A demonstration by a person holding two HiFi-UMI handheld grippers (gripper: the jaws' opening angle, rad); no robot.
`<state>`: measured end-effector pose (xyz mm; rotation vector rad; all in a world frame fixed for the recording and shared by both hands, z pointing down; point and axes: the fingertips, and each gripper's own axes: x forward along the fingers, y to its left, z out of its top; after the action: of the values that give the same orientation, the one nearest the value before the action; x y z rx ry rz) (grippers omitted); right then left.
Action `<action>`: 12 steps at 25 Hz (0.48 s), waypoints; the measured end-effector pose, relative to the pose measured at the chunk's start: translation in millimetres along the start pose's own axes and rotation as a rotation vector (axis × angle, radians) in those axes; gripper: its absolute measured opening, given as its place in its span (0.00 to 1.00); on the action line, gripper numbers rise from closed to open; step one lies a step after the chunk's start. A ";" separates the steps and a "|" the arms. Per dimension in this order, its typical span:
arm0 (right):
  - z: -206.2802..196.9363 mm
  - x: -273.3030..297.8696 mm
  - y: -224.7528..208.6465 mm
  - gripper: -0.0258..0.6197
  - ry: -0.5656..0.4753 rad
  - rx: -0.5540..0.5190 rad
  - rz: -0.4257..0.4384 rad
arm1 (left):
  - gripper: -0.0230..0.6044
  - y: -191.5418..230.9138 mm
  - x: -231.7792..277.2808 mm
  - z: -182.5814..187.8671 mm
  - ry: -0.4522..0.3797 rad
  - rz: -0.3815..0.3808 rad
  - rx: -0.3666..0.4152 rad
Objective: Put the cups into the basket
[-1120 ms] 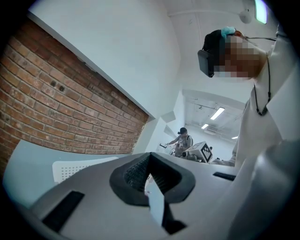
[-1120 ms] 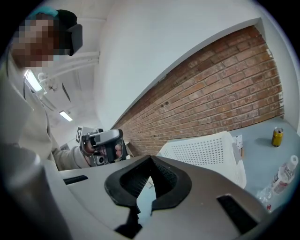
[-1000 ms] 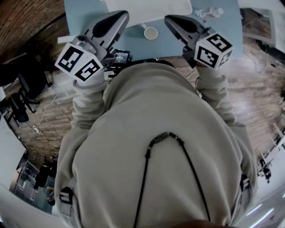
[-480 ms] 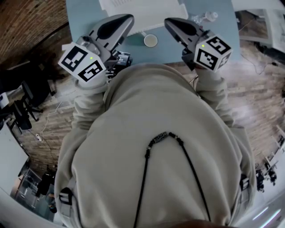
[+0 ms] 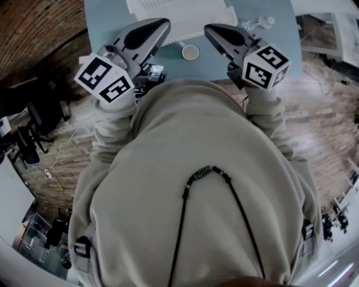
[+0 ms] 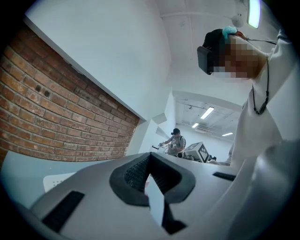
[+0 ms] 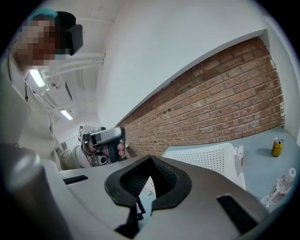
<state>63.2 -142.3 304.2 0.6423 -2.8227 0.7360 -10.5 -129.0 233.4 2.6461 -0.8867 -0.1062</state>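
While I hold both claws over the smooth blue-grey table [image 5: 106, 17], the left gripper [image 5: 162, 23] has its ribbed black pads [image 6: 136, 175] pressed together on nothing, and the right gripper [image 5: 208, 28] is clenched empty as well. One round, pale cup [image 5: 190, 52] stands on the table between the two grey snouts, just beside the near rim of the white perforated basket [image 5: 179, 14] and outside it. A rough red brick wall [image 6: 56, 117] runs behind.
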 end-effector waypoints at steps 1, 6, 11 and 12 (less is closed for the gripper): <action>-1.9 -0.3 -0.5 0.06 0.005 0.004 -0.001 | 0.03 0.5 0.6 -1.9 0.002 0.001 -0.006; -17.3 8.3 -8.4 0.06 0.045 0.029 -0.011 | 0.03 11.6 2.5 -18.2 0.021 0.000 -0.050; -35.0 8.8 -19.8 0.06 0.096 0.033 -0.030 | 0.03 17.3 9.0 -40.8 0.052 0.001 -0.090; -40.0 9.2 -22.8 0.06 0.107 0.035 -0.034 | 0.03 19.1 9.7 -45.7 0.058 0.002 -0.100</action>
<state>66.7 -143.7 351.0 0.6343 -2.7008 0.7917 -5.5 -135.3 283.3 2.5424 -0.8432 -0.0707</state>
